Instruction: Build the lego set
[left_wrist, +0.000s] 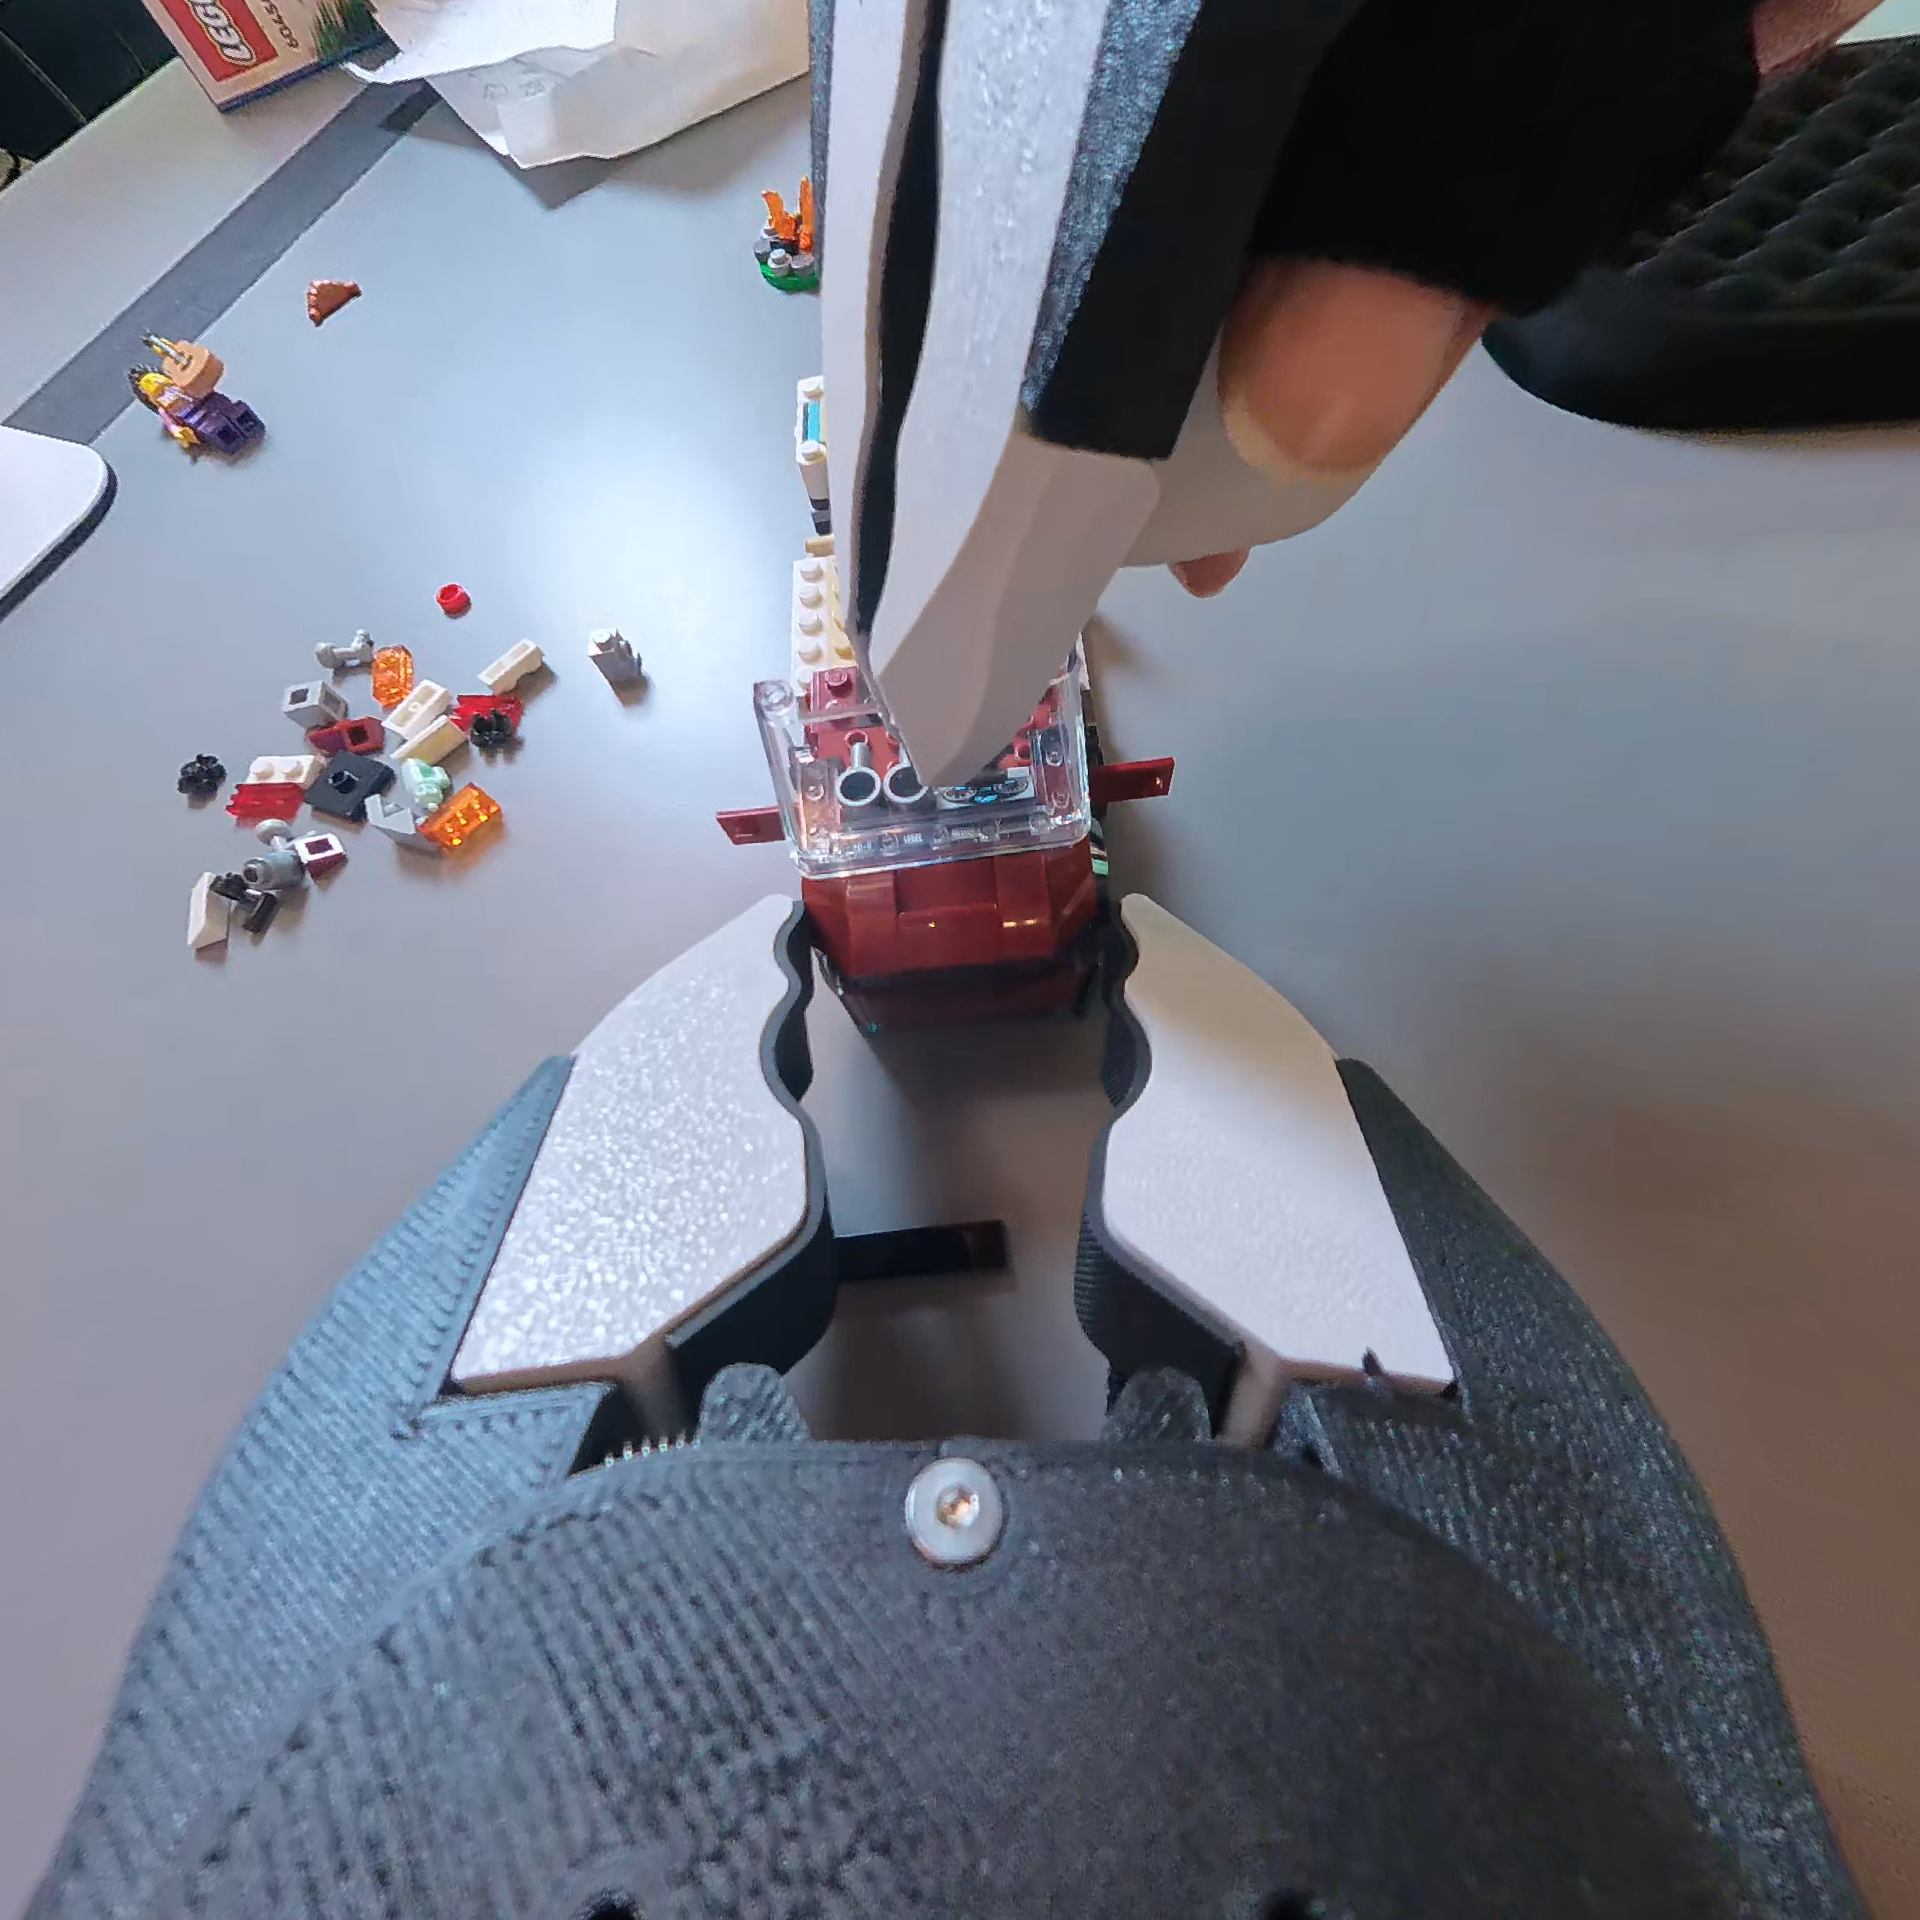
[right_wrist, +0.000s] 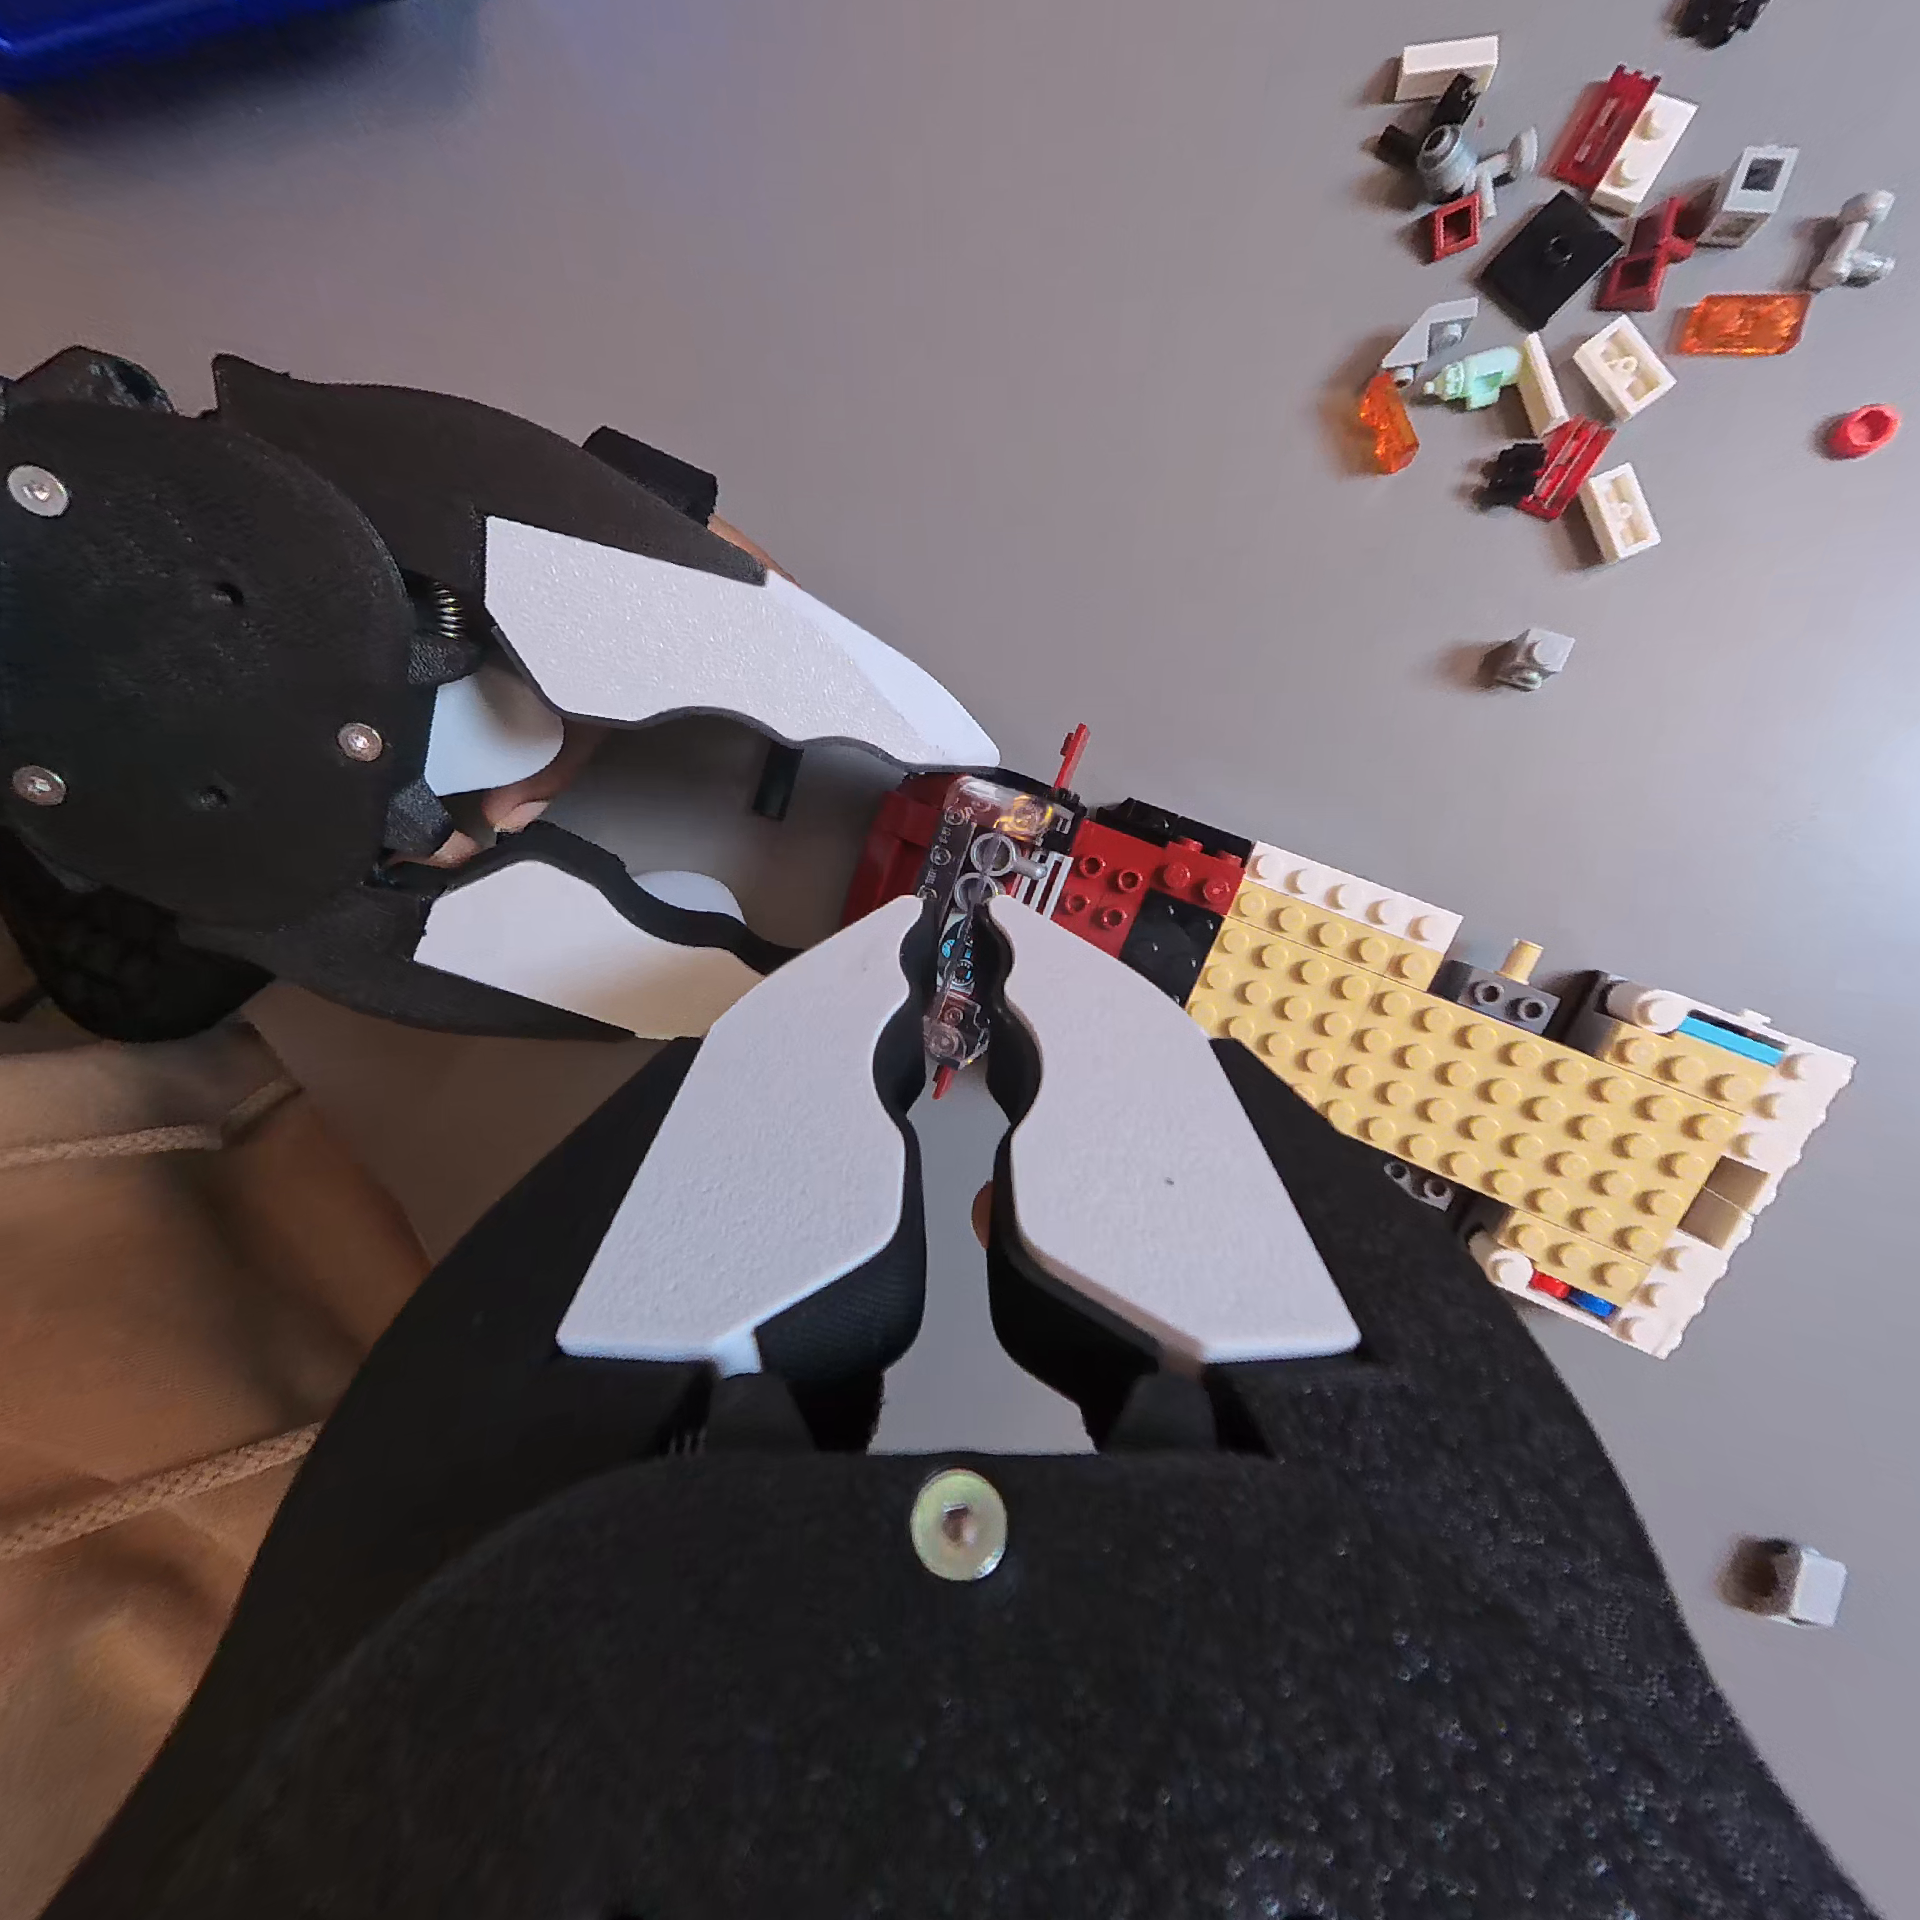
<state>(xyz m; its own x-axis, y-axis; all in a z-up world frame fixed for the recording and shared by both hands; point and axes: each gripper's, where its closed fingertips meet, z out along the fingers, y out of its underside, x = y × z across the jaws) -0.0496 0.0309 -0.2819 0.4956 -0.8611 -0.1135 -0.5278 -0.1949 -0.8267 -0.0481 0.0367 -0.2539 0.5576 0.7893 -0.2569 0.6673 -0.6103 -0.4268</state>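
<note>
A long brick model (right_wrist: 1455, 1070) of tan, white and dark red plates lies on the grey table (right_wrist: 935, 416). My left gripper (left_wrist: 956, 914) is closed on its dark red nose (left_wrist: 945, 935), with a pad pressed on each side. It also shows in the right wrist view (right_wrist: 894, 852). A clear canopy (left_wrist: 935, 831) sits on the nose. My right gripper (right_wrist: 958, 906) comes down from above into the canopy (right_wrist: 1013, 810). Its tips are nearly together on a small grey tube piece (right_wrist: 974, 888) inside. It also shows in the left wrist view (left_wrist: 914, 769).
A pile of small loose bricks (left_wrist: 364, 758) lies left of the model and shows in the right wrist view (right_wrist: 1558, 291). Single grey bricks (right_wrist: 1527, 657) (right_wrist: 1792, 1584), a minifigure (left_wrist: 197, 400), a small orange build (left_wrist: 788, 244), a box (left_wrist: 260, 42) and paper (left_wrist: 582, 73) lie around. A gloved hand (left_wrist: 1340, 364) holds the right gripper. The tips of both grippers are at nearly the same place. The minifigure (left_wrist: 197, 400) is about 30 cm from both grippers' fingertips.
</note>
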